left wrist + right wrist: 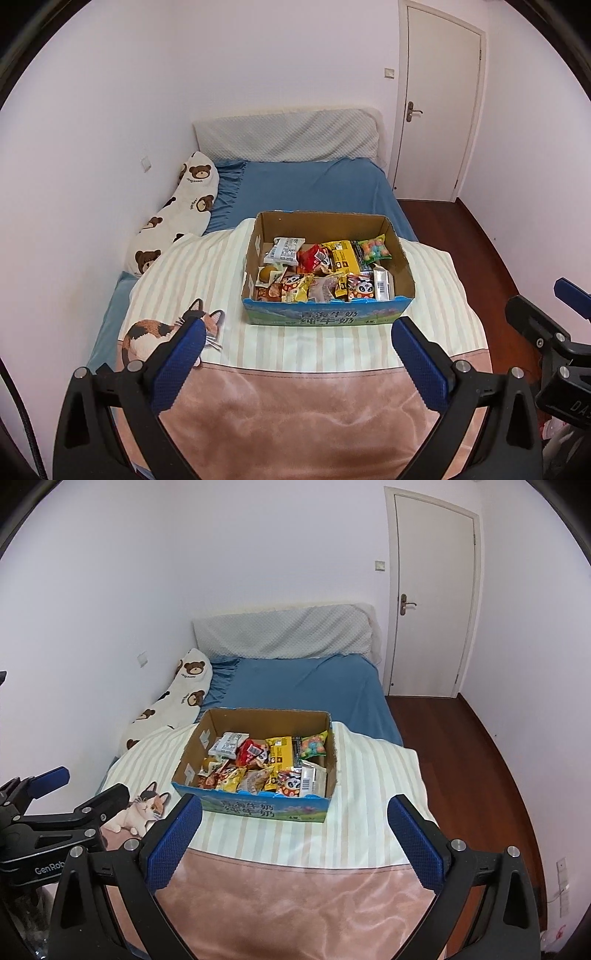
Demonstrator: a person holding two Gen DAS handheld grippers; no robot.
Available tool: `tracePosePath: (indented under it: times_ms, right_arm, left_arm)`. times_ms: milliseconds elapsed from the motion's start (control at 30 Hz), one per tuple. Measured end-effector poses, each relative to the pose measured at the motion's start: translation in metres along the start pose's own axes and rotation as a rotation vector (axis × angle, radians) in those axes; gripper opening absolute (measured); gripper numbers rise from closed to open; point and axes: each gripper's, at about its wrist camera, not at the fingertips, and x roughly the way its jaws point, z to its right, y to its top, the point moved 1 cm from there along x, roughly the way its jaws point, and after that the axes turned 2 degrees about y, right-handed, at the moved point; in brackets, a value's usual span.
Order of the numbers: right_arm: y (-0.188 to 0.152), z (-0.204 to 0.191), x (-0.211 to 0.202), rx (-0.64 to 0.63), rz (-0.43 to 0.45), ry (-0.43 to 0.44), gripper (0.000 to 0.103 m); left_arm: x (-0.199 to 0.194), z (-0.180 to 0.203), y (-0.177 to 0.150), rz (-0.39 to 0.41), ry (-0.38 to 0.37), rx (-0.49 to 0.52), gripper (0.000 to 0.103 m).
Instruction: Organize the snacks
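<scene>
Both the left gripper (pixel 299 332) and right gripper (pixel 295 810) hover, jaws spread wide; snack box (pixel 327 317) sits upright, long axis crosswise on the bed (pixel 314 184).

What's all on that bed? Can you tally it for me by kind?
Cardboard box of snacks: 1
Bear-print pillow: 1
Striped cat blanket: 1
Blue sheet: 1
Total: 4, with the box's snack packets too jumbled to count. Both grippers, left and right, hover open, holding nothing.
</scene>
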Motion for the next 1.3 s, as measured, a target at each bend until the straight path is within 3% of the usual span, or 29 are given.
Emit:
tracePosePath:
  times_ms: [533, 800, 1300]
  right_arm:
    - [0.013, 0.021, 0.072, 0.052, -0.041, -0.075, 0.102]
    - [0.016, 0.033, 0.111, 0.092, -0.073, -0.089, 0.102]
    - [0.007, 0.032, 0.162, 0.098, -0.143, -0.112, 0.102]
  left_arm:
    - [0.056, 0.001, 0.015, -0.009, 0.022, -0.026, 0.103]
    - [0.090, 0.005, 0.020, -0.038, 0.067, 0.000, 0.103]
    - [0.130, 0.015, 0.021, -0.093, 0.069, 0.042, 0.103]
